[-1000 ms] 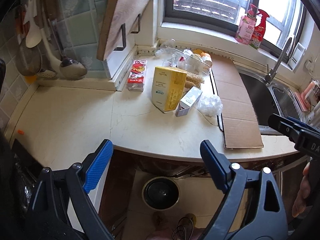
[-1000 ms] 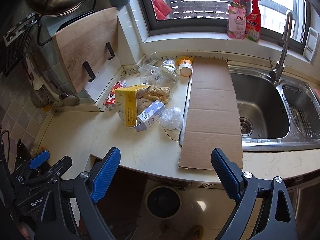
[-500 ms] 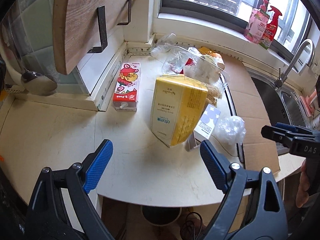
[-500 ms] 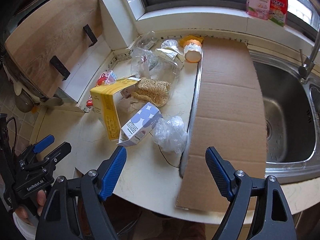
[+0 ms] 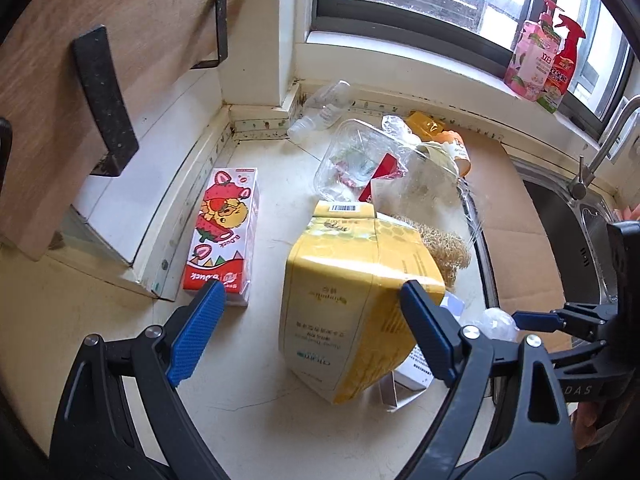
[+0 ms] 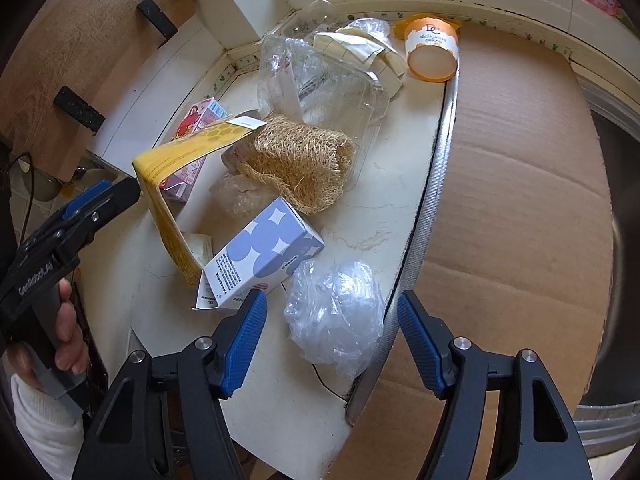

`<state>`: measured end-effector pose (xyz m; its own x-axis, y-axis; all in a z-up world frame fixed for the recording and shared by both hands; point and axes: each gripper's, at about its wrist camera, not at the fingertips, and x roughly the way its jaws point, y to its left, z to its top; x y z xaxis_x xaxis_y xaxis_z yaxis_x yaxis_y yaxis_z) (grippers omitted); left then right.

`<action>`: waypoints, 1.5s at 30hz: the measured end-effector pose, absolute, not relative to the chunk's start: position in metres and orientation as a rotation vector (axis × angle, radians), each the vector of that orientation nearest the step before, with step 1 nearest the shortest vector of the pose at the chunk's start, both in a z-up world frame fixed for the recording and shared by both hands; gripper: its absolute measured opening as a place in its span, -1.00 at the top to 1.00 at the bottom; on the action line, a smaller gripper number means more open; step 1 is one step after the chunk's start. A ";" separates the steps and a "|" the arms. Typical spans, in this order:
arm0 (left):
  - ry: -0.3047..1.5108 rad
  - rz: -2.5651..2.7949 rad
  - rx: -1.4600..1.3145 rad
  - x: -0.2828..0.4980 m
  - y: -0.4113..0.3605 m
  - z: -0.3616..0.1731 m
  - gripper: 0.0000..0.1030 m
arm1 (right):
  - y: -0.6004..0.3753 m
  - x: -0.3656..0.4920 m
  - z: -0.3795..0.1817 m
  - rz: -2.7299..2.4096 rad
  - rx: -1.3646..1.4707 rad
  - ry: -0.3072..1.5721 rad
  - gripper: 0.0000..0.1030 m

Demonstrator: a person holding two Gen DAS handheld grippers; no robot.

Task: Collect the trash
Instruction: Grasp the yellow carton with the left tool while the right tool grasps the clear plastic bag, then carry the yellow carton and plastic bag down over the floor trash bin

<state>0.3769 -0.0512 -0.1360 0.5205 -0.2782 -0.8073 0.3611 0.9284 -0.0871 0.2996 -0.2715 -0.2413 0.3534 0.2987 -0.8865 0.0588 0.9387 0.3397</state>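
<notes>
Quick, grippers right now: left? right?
Left gripper: open, empty, near the yellow carton.
Right gripper: closing around the crumpled plastic bag, not gripping.

Black claw (image 6: 331, 336), ribbed blue pads (image 6: 244, 340), white sleeve (image 6: 48, 428)

A tall yellow carton (image 5: 352, 312) stands tilted on the worktop (image 5: 256, 420), a blue-spotted white box (image 6: 266, 254) lying against it. Just beside, a crumpled clear bag (image 6: 336, 312) (near the cardboard edge); a strawberry carton (image 5: 222, 236) lies flat.
</notes>
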 end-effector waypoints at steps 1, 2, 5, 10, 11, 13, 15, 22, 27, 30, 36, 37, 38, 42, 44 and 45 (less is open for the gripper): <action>0.953 -0.404 0.085 0.380 -0.054 -0.138 -0.70 | -0.270 0.301 -0.244 0.173 0.339 1.211 -0.10; 0.955 -0.426 0.076 0.382 -0.056 -0.139 -0.70 | -0.268 0.301 -0.245 0.186 0.342 1.216 -0.06; 0.955 -0.485 0.074 0.385 -0.066 -0.141 -0.70 | -0.265 0.303 -0.250 0.216 0.351 1.230 0.22; 0.945 -0.567 0.078 0.379 -0.083 -0.142 -0.49 | -0.264 0.299 -0.251 0.246 0.367 1.230 0.36; 0.940 -0.566 0.089 0.376 -0.085 -0.142 -0.32 | -0.264 0.298 -0.251 0.247 0.368 1.229 0.36; 0.934 -0.563 0.098 0.373 -0.086 -0.141 -0.13 | -0.266 0.298 -0.251 0.249 0.372 1.227 0.39; 0.939 -0.579 0.084 0.370 -0.086 -0.139 0.18 | -0.268 0.296 -0.251 0.258 0.385 1.229 0.45; 0.997 -0.641 0.101 0.360 -0.090 -0.145 0.50 | -0.272 0.293 -0.252 0.275 0.409 1.226 0.51; 1.031 -0.668 -0.005 0.370 -0.081 -0.157 0.50 | -0.272 0.298 -0.254 0.286 0.426 1.216 0.57; 1.021 -0.699 -0.056 0.370 -0.079 -0.155 0.55 | -0.275 0.293 -0.252 0.294 0.421 1.211 0.62; 0.960 -0.696 -0.068 0.353 -0.080 -0.133 0.92 | -0.283 0.282 -0.240 0.296 0.446 1.182 0.66; 0.959 -0.686 -0.072 0.350 -0.078 -0.129 0.93 | -0.286 0.279 -0.236 0.293 0.452 1.174 0.66; 0.957 -0.674 -0.074 0.346 -0.076 -0.125 0.94 | -0.288 0.276 -0.233 0.291 0.458 1.166 0.66; 0.930 -0.603 -0.028 0.325 -0.068 -0.105 1.00 | -0.302 0.263 -0.218 0.278 0.486 1.128 0.66; 0.912 -0.589 -0.025 0.312 -0.063 -0.094 1.00 | -0.308 0.257 -0.211 0.273 0.502 1.110 0.66; 0.898 -0.576 -0.015 0.305 -0.061 -0.088 1.00 | -0.311 0.253 -0.206 0.270 0.508 1.099 0.66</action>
